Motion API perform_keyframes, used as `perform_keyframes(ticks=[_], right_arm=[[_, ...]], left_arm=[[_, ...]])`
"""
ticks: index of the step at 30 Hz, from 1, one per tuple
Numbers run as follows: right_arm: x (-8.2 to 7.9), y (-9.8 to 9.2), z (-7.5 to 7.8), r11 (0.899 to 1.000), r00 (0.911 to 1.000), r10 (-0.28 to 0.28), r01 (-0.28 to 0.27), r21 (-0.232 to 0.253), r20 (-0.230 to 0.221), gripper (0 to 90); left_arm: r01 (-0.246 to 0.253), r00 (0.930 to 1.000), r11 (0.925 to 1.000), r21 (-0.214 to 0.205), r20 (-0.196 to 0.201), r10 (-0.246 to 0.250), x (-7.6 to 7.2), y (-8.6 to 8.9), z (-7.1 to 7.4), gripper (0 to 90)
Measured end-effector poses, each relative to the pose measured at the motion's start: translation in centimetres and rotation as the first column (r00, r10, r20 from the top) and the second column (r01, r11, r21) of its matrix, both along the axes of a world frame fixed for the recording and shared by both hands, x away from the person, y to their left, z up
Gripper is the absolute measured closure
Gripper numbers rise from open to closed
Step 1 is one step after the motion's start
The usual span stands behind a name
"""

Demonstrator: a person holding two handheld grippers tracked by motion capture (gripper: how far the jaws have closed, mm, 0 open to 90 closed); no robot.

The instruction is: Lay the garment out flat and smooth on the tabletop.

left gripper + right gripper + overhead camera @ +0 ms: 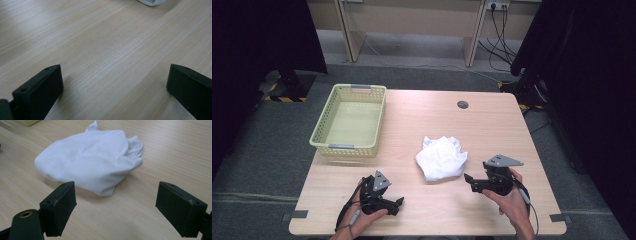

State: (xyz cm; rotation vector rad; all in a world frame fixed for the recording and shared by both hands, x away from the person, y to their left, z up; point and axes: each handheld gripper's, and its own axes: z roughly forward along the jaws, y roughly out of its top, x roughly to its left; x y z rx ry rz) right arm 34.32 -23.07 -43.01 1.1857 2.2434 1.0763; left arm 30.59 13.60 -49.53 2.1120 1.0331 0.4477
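Note:
A crumpled white cloth lies in a heap near the middle of the wooden table. In the right gripper view the cloth sits just beyond the wide-apart black jaws. My right gripper is open, held in a hand just right of the cloth and pointing left at it. Near the table's front edge, my left gripper rests low and open, with nothing but bare wood between its jaws. A corner of the cloth peeks in at the top of the left gripper view.
A pale yellow perforated plastic basket stands empty at the table's far left. A round cable grommet is set in the tabletop at the back. Dark curtains flank the table, and cables hang behind it.

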Motion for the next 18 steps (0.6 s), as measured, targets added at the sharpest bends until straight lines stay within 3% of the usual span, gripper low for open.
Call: perform_keyframes(ticks=[6, 18], right_arm=[[1.7, 1.4, 0.1, 1.0, 0.9998, 0.019, -0.019, 0.0, -0.005, 17.8], [3.5, 3.2, 0.0, 0.999, 0.999, 0.044, -0.044, -0.007, -0.011, 21.3]], left_arm=[[0.0, 1.0, 1.0, 0.0, 0.0, 0.0, 0.0, 0.0, 0.0, 0.0], [0.0, 1.0, 1.0, 0.0, 0.0, 0.0, 0.0, 0.0, 0.0, 0.0]])
